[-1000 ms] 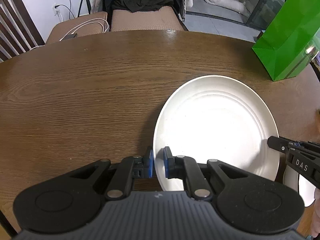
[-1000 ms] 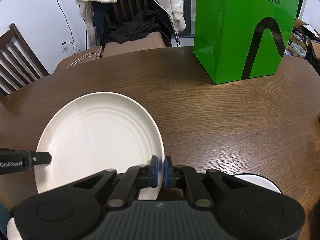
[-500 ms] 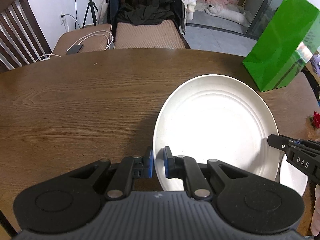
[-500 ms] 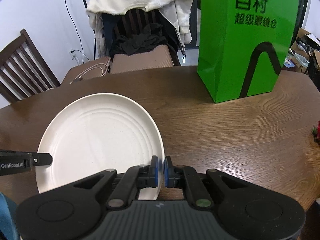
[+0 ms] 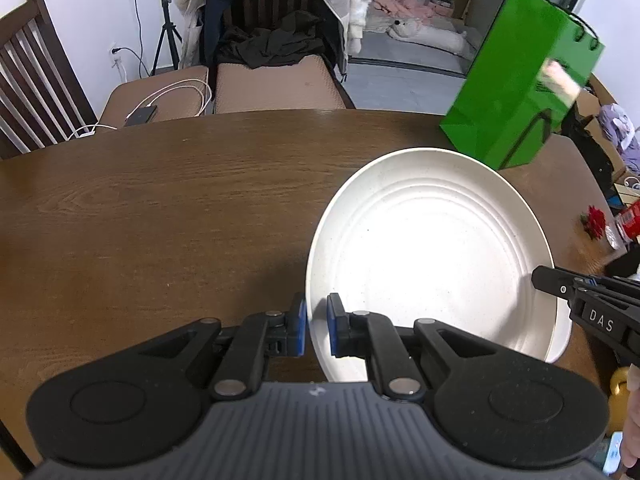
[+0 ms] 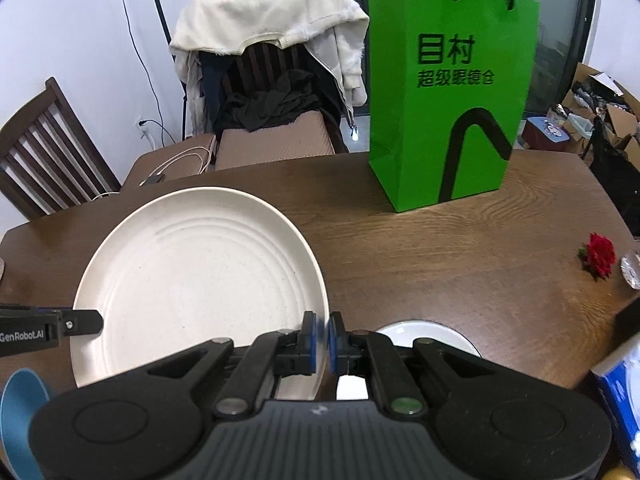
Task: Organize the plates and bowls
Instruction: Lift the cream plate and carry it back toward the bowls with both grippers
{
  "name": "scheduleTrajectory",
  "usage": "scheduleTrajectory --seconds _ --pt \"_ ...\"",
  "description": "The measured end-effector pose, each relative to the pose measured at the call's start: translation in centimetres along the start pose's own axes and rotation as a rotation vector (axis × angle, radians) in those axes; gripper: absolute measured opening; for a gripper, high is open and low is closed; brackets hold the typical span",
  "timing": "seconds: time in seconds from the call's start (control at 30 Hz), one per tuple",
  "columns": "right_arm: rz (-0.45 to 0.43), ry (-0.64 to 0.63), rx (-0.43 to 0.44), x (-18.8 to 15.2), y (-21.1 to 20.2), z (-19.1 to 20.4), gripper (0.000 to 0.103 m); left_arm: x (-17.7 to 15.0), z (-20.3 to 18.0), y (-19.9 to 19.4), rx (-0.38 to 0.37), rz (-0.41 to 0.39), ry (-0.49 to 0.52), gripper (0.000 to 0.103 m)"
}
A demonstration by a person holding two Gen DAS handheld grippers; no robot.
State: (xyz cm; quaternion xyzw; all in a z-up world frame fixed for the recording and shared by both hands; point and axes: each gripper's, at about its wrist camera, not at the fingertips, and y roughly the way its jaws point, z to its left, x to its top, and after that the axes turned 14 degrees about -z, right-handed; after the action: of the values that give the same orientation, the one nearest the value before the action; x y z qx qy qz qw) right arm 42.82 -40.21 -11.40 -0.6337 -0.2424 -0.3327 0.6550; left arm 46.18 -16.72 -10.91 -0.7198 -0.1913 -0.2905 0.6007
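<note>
A large cream plate (image 5: pixel 428 248) with ridged rings hangs above the brown wooden table (image 5: pixel 160 208), held by both grippers. My left gripper (image 5: pixel 316 326) is shut on its left rim. My right gripper (image 6: pixel 321 338) is shut on its right rim; the same plate (image 6: pixel 196 284) fills the left of the right wrist view. Each gripper's tip shows in the other's view at the plate's far edge. Below, a white dish (image 6: pixel 436 338) lies on the table near the right gripper, partly hidden. A blue bowl (image 6: pixel 20 400) peeks in at the lower left.
A green paper bag (image 6: pixel 448 108) stands upright at the table's far right. A red flower (image 6: pixel 598 256) lies near the right edge. Chairs with clothes (image 6: pixel 272 52) and a phone with cables (image 5: pixel 140 114) sit beyond the far edge. A blue box (image 6: pixel 622 396) is at lower right.
Both grippers have risen with the plate held between them; the table looks farther below and more of the room shows. The white dish under the plate has come into the right wrist view.
</note>
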Motion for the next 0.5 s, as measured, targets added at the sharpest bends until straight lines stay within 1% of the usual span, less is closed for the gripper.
scheduleTrajectory --seconds 0.5 --pt "-0.017 0.028 -0.052 -2.9 -6.6 -1.5 0.006 -3.2 -2.5 -4.9 -0.044 -0.004 0.043 0.011"
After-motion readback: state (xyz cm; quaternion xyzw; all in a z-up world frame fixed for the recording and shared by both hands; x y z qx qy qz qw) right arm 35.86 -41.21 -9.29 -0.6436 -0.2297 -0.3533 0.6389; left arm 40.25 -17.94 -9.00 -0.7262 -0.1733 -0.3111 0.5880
